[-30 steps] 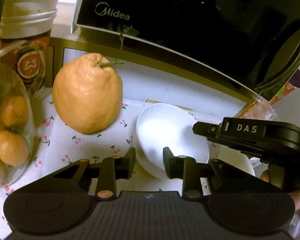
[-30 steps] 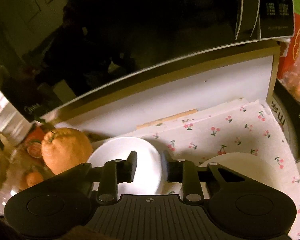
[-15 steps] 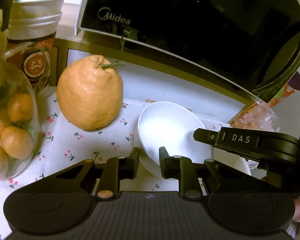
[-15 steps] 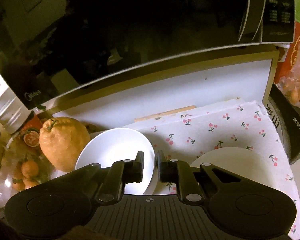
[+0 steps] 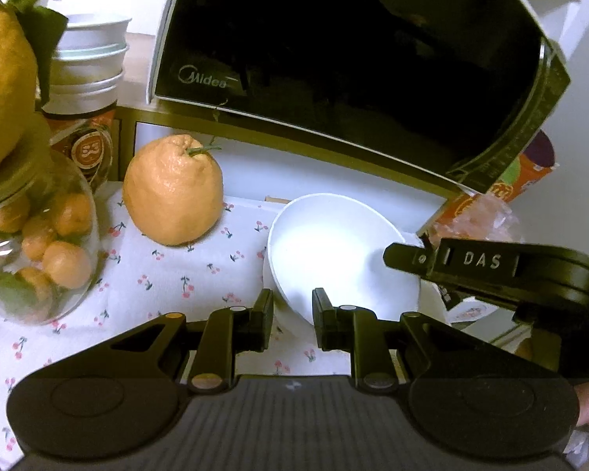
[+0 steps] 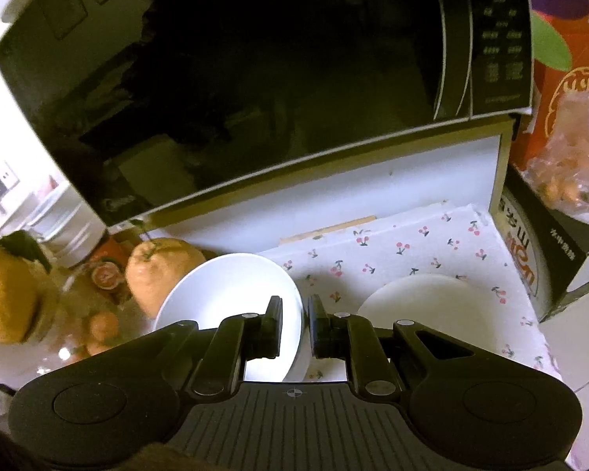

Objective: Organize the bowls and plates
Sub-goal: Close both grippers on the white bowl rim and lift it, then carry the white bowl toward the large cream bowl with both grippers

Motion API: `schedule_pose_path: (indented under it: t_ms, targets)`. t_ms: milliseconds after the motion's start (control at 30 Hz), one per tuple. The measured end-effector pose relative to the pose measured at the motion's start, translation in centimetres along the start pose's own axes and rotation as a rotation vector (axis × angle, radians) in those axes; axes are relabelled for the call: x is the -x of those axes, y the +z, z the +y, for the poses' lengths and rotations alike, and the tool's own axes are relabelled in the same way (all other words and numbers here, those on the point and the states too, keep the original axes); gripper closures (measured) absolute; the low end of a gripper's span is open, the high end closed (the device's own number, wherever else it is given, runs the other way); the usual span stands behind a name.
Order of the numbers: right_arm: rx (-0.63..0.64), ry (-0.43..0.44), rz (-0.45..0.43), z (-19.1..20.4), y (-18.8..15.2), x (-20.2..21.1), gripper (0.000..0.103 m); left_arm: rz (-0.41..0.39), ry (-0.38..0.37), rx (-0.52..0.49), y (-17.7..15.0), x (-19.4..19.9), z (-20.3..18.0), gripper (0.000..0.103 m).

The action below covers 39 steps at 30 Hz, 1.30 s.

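The right gripper (image 6: pixel 295 327) was clamped on the white bowl's (image 6: pixel 224 294) rim; the left gripper (image 5: pixel 292 320), just left of it, pinched the near-left rim.

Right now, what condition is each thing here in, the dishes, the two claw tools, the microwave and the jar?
Bowl: empty, tilted, rim pinched from both sides.
Right gripper: shut on the bowl's rim.
Left gripper: shut on the bowl's near rim.
Plate: empty, flat on the cloth.
Microwave: door closed.
Jar: upright, filled with small oranges.
Big citrus: whole, unpeeled, resting on the cloth.
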State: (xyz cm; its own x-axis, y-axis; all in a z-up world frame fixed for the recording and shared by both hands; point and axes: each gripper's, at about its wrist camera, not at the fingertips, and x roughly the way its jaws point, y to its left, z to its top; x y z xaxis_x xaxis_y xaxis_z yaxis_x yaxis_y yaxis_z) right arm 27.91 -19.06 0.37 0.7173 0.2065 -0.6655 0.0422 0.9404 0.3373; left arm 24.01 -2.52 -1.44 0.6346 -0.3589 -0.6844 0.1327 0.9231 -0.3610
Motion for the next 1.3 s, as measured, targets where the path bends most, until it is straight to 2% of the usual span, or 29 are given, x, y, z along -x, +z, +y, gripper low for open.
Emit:
schedule_pose_path:
  t_ms: [333, 767, 1300]
  targets:
    - [-0.01, 0.007, -0.024, 0.6, -1.5, 5.6, 0.089, 0.016, -0.017, -0.004, -2.1, 3.7, -1.5, 0.084]
    - [-0.026, 0.01, -0.014, -0.2, -6.4, 11.4, 0.089, 0.062, -0.05, -0.021, -6.6, 7.9, -2.7, 0.084]
    - [-0.085, 0.007, 0.013, -2.7, -12.3, 14.7, 0.089, 0.11, -0.112, -0.081, -12.0, 10.4, -3.4, 0.084]
